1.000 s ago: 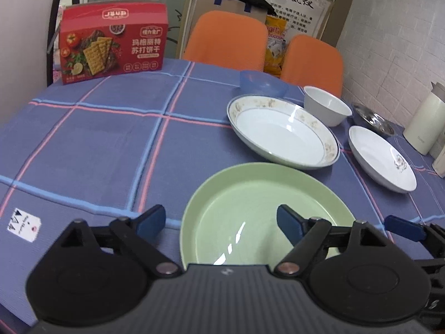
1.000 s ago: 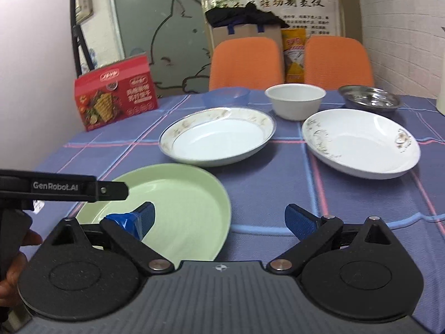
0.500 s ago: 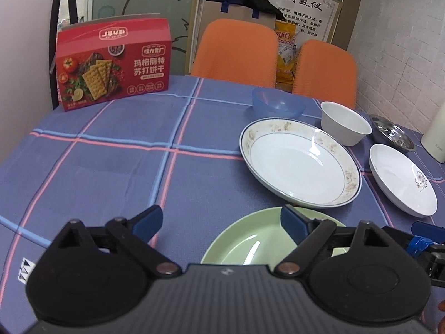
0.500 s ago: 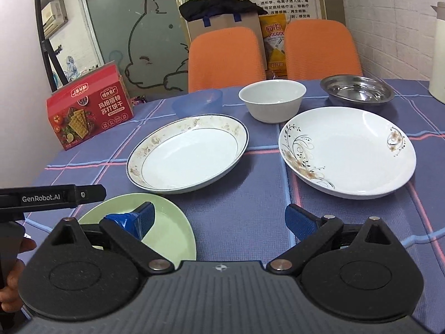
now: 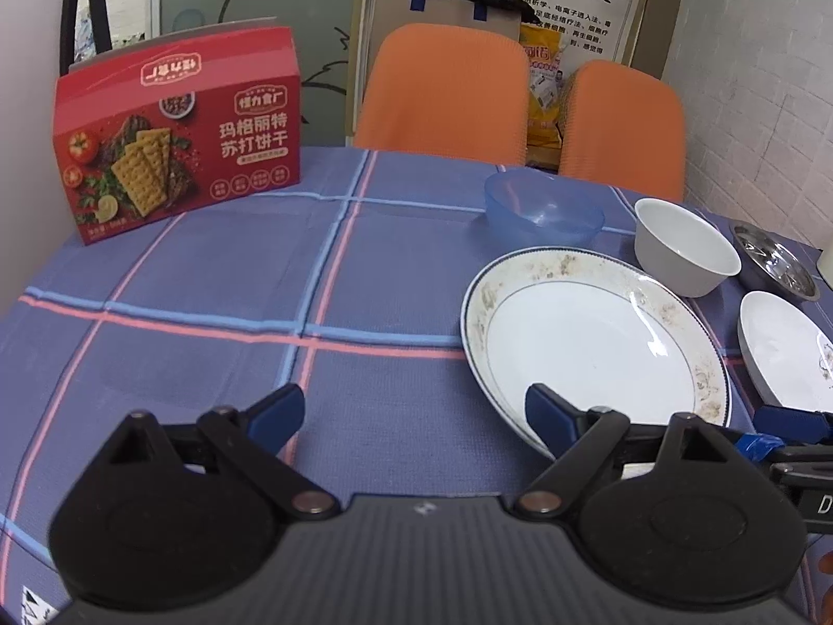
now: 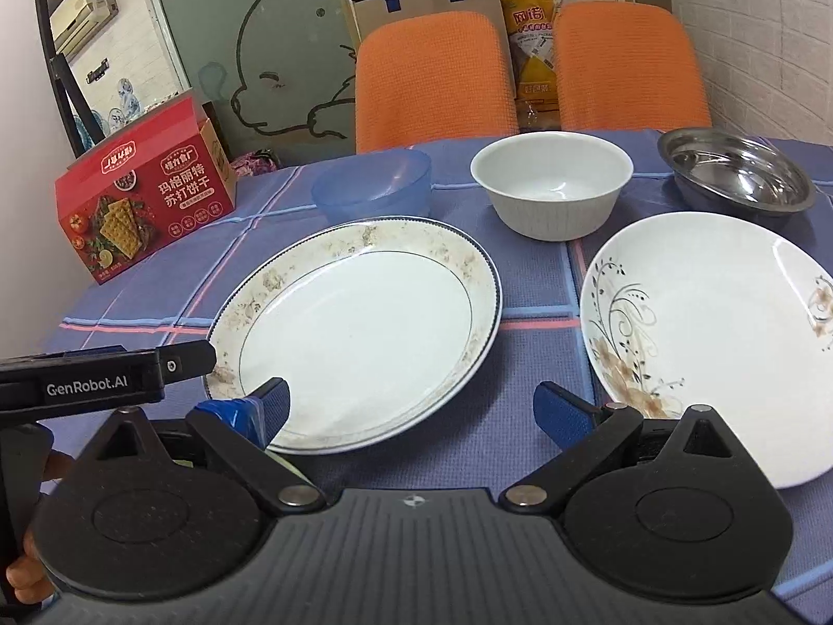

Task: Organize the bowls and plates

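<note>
My left hand-held gripper (image 5: 414, 414) hangs wide and empty over the counter (image 5: 208, 281), its right finger at the near rim of the gold-rimmed plate (image 5: 593, 338). My right hand-held gripper (image 6: 411, 409) is just as wide, holding nothing, between that plate and the floral plate (image 6: 718, 323). Beyond stand a blue bowl (image 6: 375, 185), white bowl (image 6: 552, 182) and steel bowl (image 6: 734, 174)

Red cracker box (image 5: 179, 133) on checked tablecloth (image 5: 208, 312); two orange chairs (image 5: 442, 91) behind.
</note>
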`<state>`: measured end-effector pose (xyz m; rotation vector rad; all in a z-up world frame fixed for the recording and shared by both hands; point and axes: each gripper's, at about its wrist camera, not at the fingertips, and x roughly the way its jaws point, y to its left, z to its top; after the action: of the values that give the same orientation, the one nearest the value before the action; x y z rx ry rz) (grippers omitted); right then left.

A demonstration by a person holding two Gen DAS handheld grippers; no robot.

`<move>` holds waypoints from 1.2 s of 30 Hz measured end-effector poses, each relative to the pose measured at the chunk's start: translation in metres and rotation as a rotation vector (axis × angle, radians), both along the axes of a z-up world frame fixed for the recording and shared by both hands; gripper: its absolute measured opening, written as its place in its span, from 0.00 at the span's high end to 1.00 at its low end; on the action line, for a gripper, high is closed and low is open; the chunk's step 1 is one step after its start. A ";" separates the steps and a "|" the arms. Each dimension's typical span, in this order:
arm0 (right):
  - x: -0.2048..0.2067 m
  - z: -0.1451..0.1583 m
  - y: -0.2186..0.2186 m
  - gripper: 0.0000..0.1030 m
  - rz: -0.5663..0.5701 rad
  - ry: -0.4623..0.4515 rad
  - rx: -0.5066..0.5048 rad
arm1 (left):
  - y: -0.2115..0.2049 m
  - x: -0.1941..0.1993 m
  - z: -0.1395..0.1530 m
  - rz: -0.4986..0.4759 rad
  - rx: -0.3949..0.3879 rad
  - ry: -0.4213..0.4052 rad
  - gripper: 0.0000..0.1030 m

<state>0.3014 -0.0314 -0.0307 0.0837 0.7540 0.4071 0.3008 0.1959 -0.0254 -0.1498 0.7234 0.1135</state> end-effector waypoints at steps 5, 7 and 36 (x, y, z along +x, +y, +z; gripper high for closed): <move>0.020 -0.005 0.007 0.15 0.021 0.015 -0.001 | 0.000 0.020 -0.001 -0.018 0.028 0.002 0.17; 0.029 -0.007 0.011 0.15 0.030 0.023 -0.013 | -0.001 0.029 -0.001 -0.032 0.046 0.004 0.17; 0.045 -0.025 0.027 0.12 0.129 -0.126 -0.126 | -0.005 0.081 -0.024 -0.123 0.008 0.064 0.16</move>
<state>0.3460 -0.0043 -0.0561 -0.1084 0.6610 0.4816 0.3814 0.1908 -0.0497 -0.0945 0.7936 0.0038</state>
